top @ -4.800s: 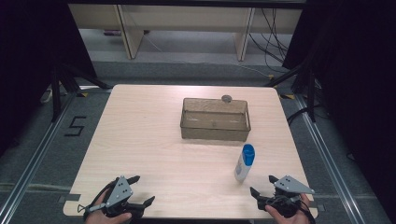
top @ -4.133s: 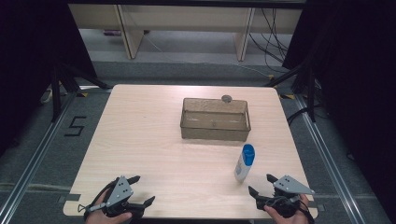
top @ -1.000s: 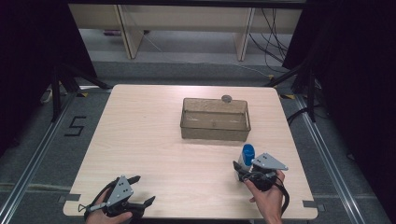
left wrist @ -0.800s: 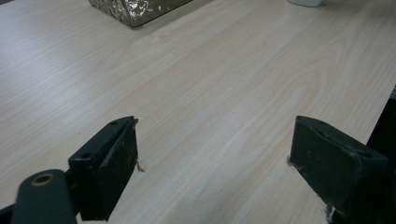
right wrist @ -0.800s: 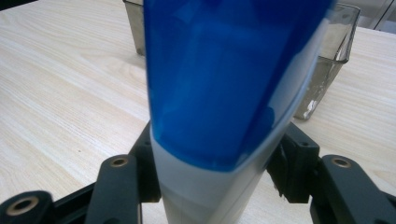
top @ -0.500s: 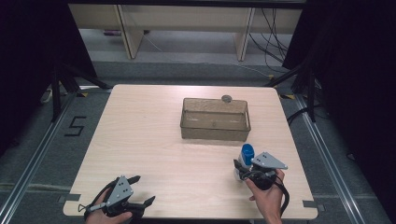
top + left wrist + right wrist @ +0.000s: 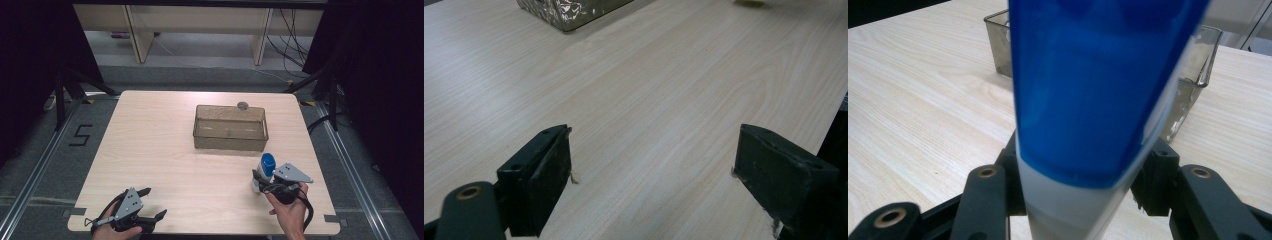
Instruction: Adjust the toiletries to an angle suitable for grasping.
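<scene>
Gripping stage: right gripper (image 7: 262, 181) clamps blue-capped tube (image 7: 265, 169); next lift toward bin (image 7: 230, 128) at 11 o'clock; left gripper (image 7: 145, 216) wide, idle.

I am seeing one blue-and-white tube (image 7: 266, 170), one clear bin (image 7: 230, 128), one small round grey object (image 7: 242, 105), my two grippers on one wooden surface (image 7: 150, 145)

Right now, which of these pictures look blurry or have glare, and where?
Right gripper view: the blue and white tube sits so close it is soft and out of focus. Left gripper view: the table has a pale sheen, and its far edge blurs. High view: evenly lit table, dark surroundings.
</scene>
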Demonstrator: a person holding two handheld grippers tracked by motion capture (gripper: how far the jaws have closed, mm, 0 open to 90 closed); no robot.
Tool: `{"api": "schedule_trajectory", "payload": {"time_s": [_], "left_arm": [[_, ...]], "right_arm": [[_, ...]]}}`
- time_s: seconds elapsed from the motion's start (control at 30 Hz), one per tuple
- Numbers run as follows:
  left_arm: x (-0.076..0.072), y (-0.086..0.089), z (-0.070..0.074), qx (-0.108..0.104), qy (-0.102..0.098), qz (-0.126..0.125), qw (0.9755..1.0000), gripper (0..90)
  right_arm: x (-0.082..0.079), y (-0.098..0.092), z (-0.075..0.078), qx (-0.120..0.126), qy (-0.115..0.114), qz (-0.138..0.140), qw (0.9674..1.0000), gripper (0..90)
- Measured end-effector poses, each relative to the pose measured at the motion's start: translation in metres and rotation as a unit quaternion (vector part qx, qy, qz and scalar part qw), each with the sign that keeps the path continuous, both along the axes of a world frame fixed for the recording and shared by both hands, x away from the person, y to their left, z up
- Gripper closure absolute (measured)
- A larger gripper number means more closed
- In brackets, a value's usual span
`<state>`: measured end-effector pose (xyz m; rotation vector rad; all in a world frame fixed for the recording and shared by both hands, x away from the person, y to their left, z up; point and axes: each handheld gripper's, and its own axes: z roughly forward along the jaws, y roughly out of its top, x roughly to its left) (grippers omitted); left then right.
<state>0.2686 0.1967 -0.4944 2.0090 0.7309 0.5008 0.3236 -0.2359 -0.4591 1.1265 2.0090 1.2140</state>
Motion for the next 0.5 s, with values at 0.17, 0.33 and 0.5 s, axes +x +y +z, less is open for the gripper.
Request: {"api": "schedule_trajectory", "payload": {"time_s": [0.17, 0.33, 0.5], "left_arm": [[0.0025, -0.0011, -0.0015, -0.001, 0.005, -0.004, 1.0, 14.7], [0.0044, -0.0032, -0.0025, 0.002, 0.007, -0.006, 1.0, 14.7], [0.0032, -0.0034, -0.0025, 0.001, 0.008, -0.005, 1.0, 14.6]], "right_arm": [[0.0005, -0.0033, 0.0019, -0.008, -0.013, 0.002, 0.9999, 52.8], [0.0044, -0.001, 0.0034, -0.005, -0.005, 0.017, 0.9998, 53.0], [0.0061, -0.0005, 0.0081, -0.017, 0.002, 0.019, 0.9997, 53.0]]}}
